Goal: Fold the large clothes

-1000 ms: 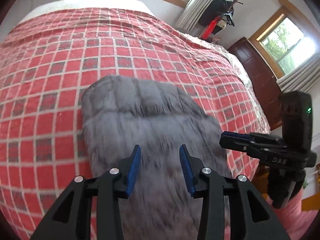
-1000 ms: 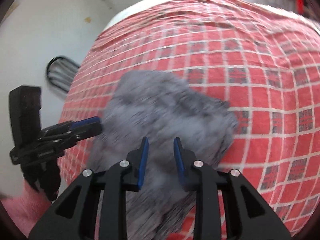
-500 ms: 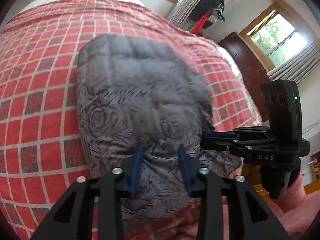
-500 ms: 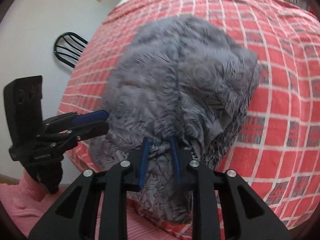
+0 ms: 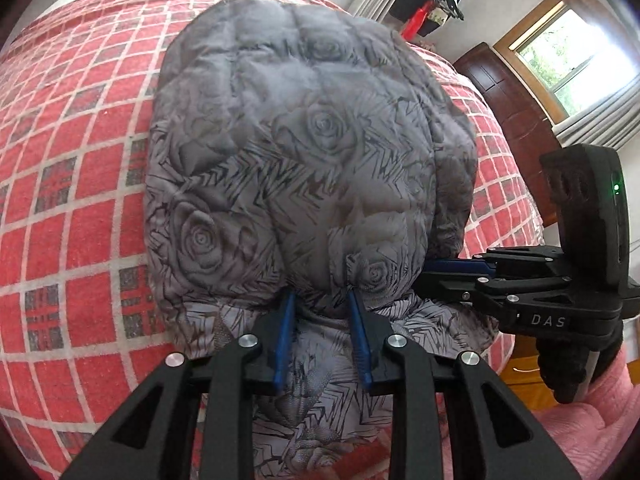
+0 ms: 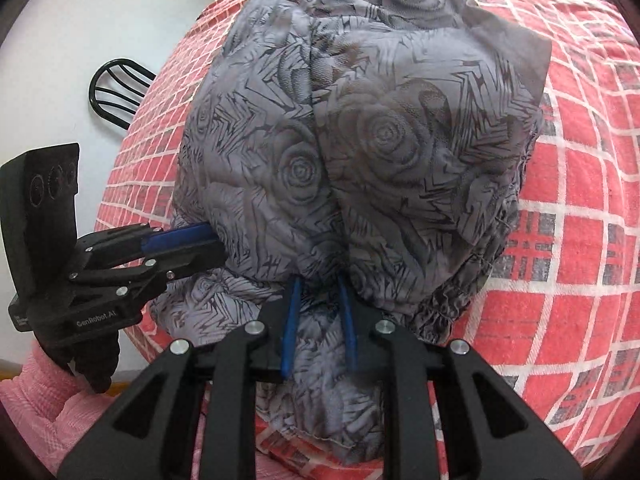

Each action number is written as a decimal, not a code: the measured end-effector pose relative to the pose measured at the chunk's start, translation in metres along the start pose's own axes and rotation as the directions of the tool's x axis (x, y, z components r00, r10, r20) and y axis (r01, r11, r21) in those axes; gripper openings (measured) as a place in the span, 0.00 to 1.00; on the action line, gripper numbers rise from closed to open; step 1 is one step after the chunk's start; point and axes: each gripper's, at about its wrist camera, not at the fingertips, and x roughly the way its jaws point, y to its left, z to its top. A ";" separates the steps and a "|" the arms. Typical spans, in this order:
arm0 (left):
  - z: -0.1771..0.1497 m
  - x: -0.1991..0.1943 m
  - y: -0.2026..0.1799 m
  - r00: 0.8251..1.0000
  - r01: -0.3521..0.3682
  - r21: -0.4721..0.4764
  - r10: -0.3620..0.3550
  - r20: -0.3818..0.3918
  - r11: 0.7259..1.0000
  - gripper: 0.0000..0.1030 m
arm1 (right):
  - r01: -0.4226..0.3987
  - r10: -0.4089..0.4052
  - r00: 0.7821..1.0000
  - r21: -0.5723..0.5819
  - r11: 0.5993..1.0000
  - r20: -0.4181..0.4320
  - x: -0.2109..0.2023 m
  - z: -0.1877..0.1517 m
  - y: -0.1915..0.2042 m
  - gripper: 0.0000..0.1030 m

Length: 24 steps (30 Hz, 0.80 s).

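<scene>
A grey padded jacket (image 5: 312, 140) with a rose pattern lies folded on a bed with a red plaid bedspread (image 5: 72, 200). My left gripper (image 5: 320, 296) is at the jacket's near edge. Its jaws are closing, with a puckered bunch of grey fabric pinched between the blue pads. My right gripper (image 6: 319, 280) is shut on a fold of the same jacket (image 6: 380, 140) at its near edge. Each gripper shows in the other's view, the right gripper (image 5: 430, 274) and the left gripper (image 6: 214, 242) with tips buried in the cloth.
The bedspread (image 6: 580, 240) drops away at the near edge of the bed. A dark wooden door (image 5: 516, 128), a window (image 5: 572, 56) and a coat rack (image 5: 432, 4) stand beyond the bed. A black chair (image 6: 116, 96) stands by the white wall. Pink sleeves (image 6: 48, 400) show behind the grippers.
Both grippers came down to the jacket's near edge and their jaws narrowed onto the fabric. The jacket now fills most of each view.
</scene>
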 end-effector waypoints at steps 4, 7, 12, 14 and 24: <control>0.000 0.004 0.001 1.000 -0.011 0.002 0.011 -0.004 1.000 0.27 | 0.003 -0.003 1.000 0.006 1.000 0.003 0.001 0.000 0.000 0.18; 0.002 0.006 -0.003 1.000 -0.020 0.008 0.020 -0.001 1.000 0.27 | 0.009 -0.009 1.000 0.004 1.000 0.006 0.002 -0.002 -0.001 0.18; 0.003 0.006 -0.004 1.000 -0.015 0.008 0.015 0.001 1.000 0.27 | 0.013 -0.013 1.000 0.004 1.000 0.007 0.005 0.000 -0.002 0.18; 0.003 0.007 -0.003 1.000 -0.017 0.012 0.017 0.002 1.000 0.26 | 0.017 -0.017 1.000 0.001 1.000 0.009 0.007 0.000 -0.001 0.18; 0.007 -0.016 -0.015 0.999 -0.047 -0.019 0.047 0.004 0.999 0.27 | -0.058 0.056 0.998 0.061 0.996 0.031 -0.011 -0.003 -0.010 0.21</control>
